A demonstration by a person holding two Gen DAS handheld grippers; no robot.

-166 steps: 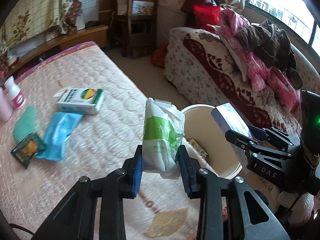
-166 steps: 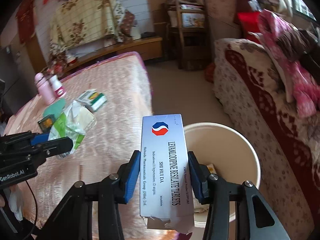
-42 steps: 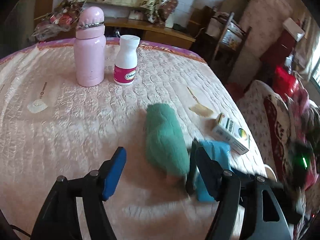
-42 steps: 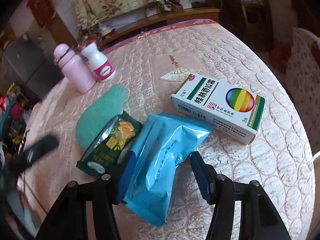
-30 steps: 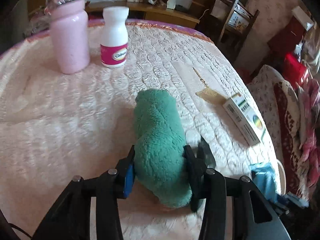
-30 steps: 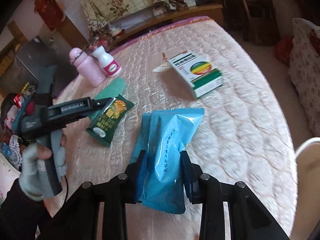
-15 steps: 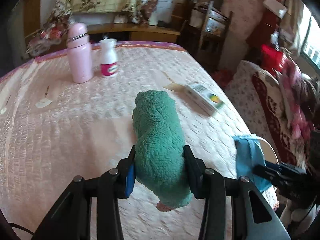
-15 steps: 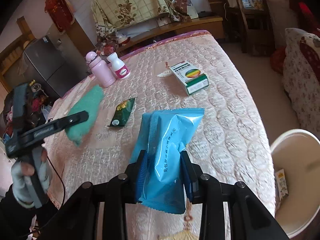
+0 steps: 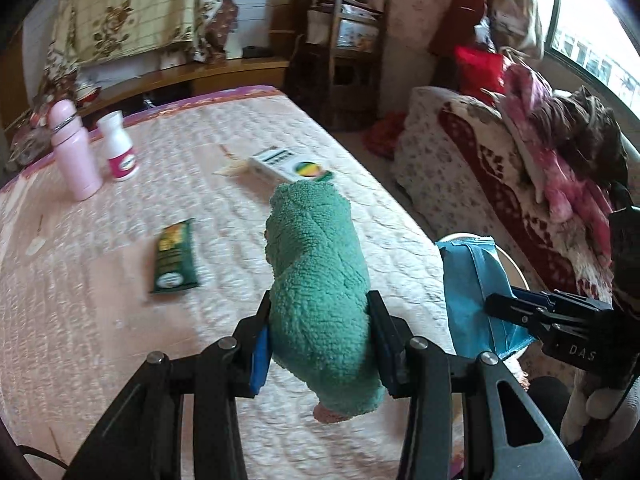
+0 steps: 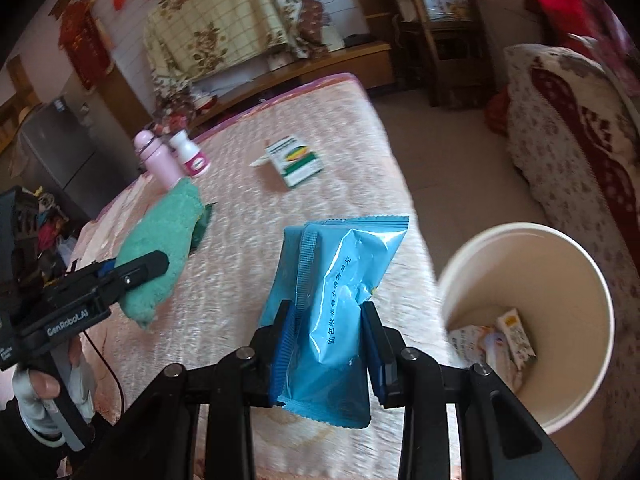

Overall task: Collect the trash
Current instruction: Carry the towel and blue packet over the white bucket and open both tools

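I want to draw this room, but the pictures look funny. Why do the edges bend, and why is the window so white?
Both views are fisheye, so the room curves toward dark corners. In the left wrist view the window is washed out by daylight. In the right wrist view the bucket rim looks smeared, and the blue packet shines with glare.

Ahead and far left of the gripper, a pink bottle point(image 9: 76, 156) and a white pill bottle point(image 9: 119, 146) stand side by side on the quilted bed point(image 9: 100, 300); a patterned sofa point(image 9: 480, 168) stands ahead to its right.

Left gripper point(image 9: 320, 336) clamps the green cloth point(image 9: 316, 280) above the bed point(image 9: 100, 320); right gripper point(image 10: 326, 344) pinches the blue packet point(image 10: 332, 308) beside it.
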